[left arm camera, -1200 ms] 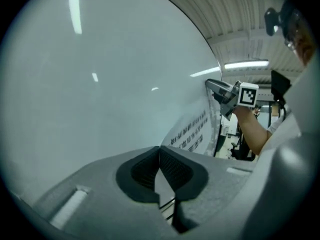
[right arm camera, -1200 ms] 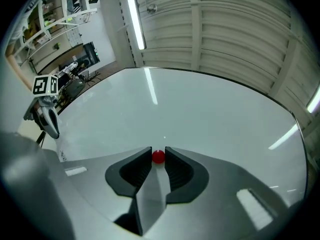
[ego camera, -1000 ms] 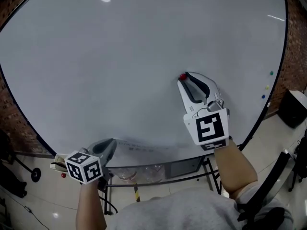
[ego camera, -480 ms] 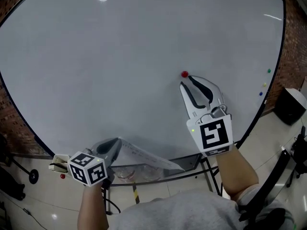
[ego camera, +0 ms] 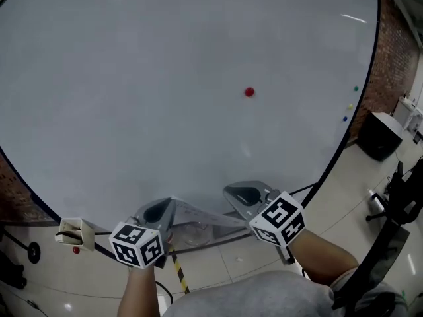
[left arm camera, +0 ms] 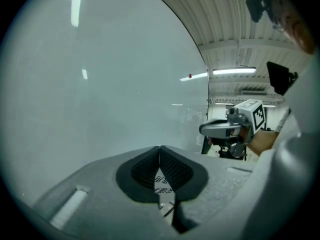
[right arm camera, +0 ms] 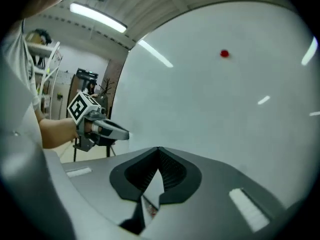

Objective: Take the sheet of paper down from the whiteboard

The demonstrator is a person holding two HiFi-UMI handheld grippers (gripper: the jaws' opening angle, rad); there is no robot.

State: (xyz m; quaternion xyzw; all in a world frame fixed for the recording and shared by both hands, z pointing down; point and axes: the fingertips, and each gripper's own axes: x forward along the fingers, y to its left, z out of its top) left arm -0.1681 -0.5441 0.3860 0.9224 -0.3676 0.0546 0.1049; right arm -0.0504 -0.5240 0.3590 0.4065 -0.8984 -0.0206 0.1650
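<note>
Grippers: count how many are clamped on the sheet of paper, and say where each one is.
2. The left gripper is shut on the left end of the sheet of paper; the right gripper, its jaws just closed, on the right end. No others in view.

A small round red magnet point(ego camera: 249, 92) sits up ahead of me, a little right of centre. Far off to its right I see three tiny coloured dots in a slanting row: green point(ego camera: 355, 89) on top, yellow point(ego camera: 350, 106) in the middle, blue point(ego camera: 344, 118) lowest. Beyond them stands a red-brown brick wall point(ego camera: 390, 58), with a black box point(ego camera: 378, 136) on the glossy pale tiled floor point(ego camera: 218, 263) near its foot. A yellow-and-black striped strip point(ego camera: 177, 273) runs across the floor below me. At my left hangs a small white boxy thing point(ego camera: 74, 230) that I cannot identify. Long ceiling strip lights point(left arm camera: 234, 71) glow under a ribbed ceiling point(left arm camera: 220, 14).
</note>
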